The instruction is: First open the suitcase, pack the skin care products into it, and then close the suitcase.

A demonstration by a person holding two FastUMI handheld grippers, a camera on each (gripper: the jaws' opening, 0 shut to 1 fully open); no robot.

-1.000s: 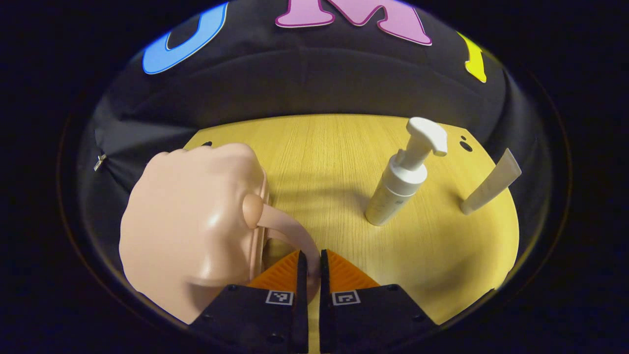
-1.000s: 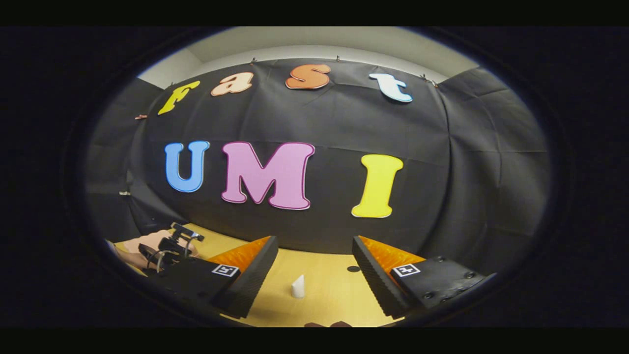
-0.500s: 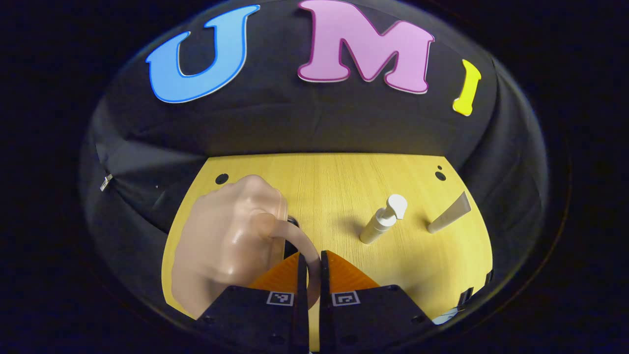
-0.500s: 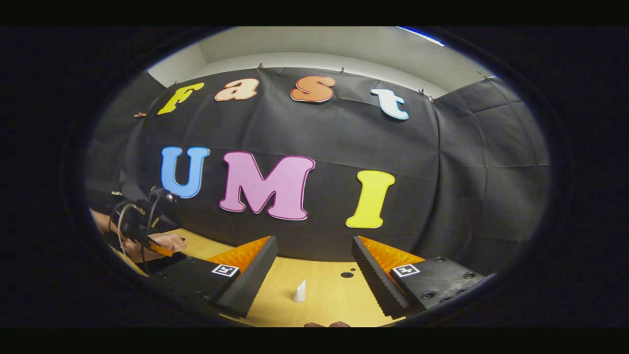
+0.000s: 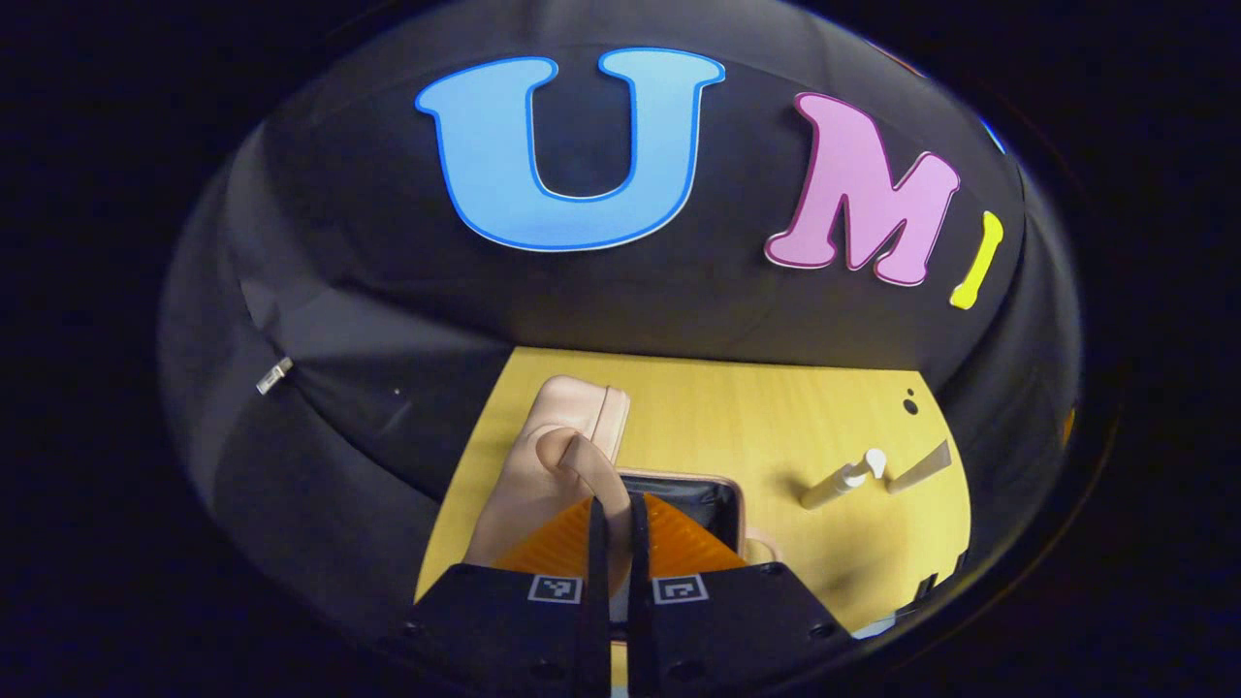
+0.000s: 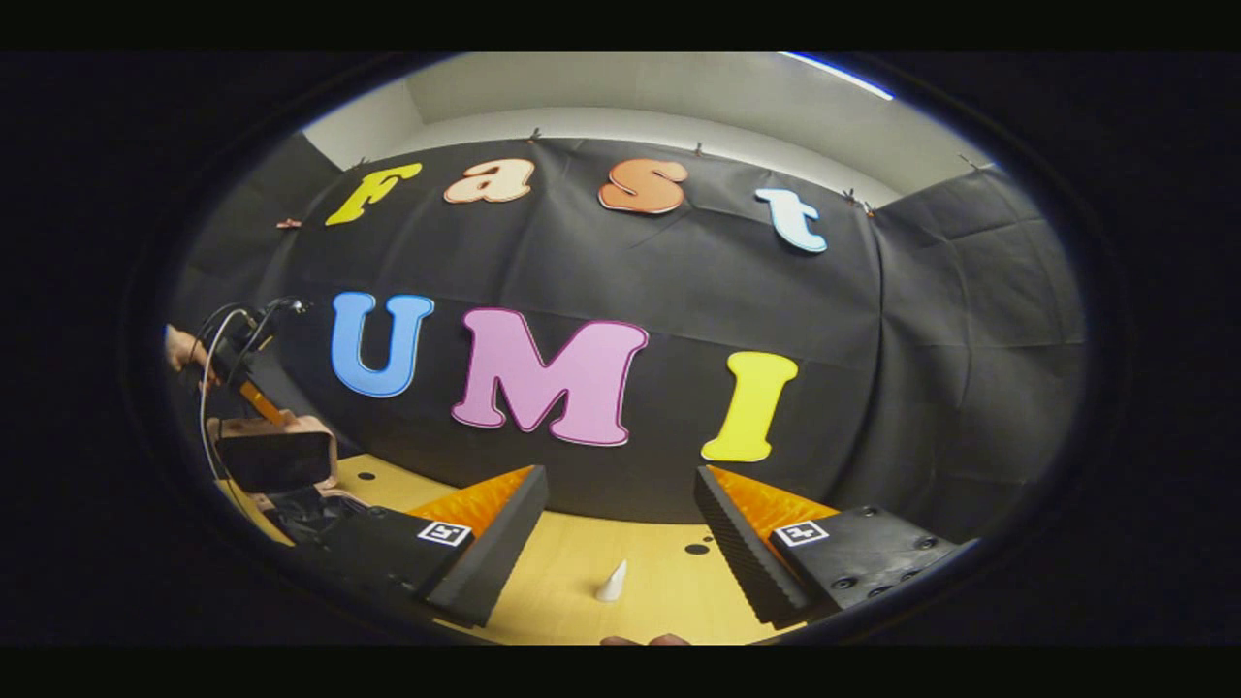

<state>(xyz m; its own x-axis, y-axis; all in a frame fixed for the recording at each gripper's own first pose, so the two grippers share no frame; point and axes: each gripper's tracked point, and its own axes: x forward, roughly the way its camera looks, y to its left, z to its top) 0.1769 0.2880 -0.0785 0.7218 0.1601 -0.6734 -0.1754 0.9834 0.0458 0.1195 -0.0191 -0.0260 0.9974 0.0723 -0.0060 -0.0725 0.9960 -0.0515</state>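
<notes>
Peach-pink plastic makes up the small hard-shell suitcase, which lies open on the counter just ahead of the left gripper; its jaws are clenched on the curved pink handle, holding the lid raised above the dark-lined tray. Beyond the tray, to the right of those jaws, a white pump bottle and a pale squeeze tube stand close together. Yellow wood-grain laminate covers the counter, backed by black cloth. In the right gripper view, the right gripper hangs with jaws released above the counter, the tube between them farther off, the raised lid far left.
</notes>
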